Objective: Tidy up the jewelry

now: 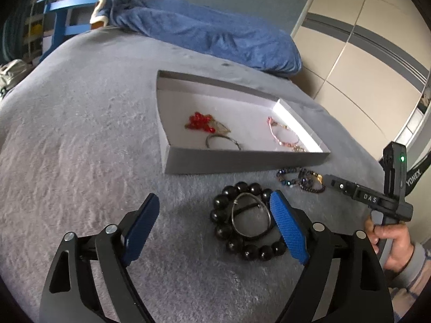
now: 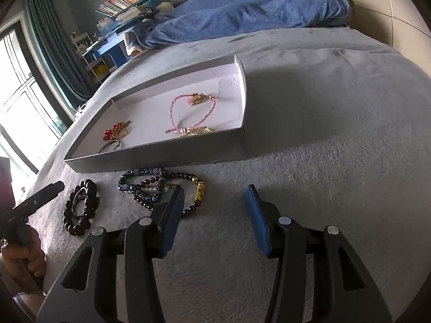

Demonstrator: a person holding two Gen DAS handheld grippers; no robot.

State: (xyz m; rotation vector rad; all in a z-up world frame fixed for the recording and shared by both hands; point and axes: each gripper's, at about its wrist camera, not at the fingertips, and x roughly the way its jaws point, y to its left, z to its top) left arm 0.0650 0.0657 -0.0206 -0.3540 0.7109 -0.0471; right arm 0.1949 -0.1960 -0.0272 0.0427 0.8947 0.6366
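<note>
A shallow grey box (image 1: 242, 161) (image 2: 161, 156) lies on the grey bed cover. It holds a red bead piece (image 1: 199, 121) (image 2: 114, 132), a thin metal bangle (image 1: 222, 141) and a pink bracelet (image 1: 282, 134) (image 2: 188, 113). In front of the box lie a black bead bracelet (image 1: 229, 231) (image 2: 80, 207) with a metal ring (image 1: 252, 215) inside it, and a pile of dark blue and maroon bead bracelets (image 1: 301, 180) (image 2: 159, 185). My left gripper (image 1: 215, 215) is open and empty, its right pad beside the black bracelet. My right gripper (image 2: 215, 202) is open and empty, just right of the pile.
A blue blanket (image 1: 210, 35) (image 2: 242, 8) is bunched at the far end of the bed. A blue shelf with books (image 2: 121, 13) stands beyond it. A wardrobe (image 1: 363, 53) is to the right, a window (image 2: 21, 94) to the left.
</note>
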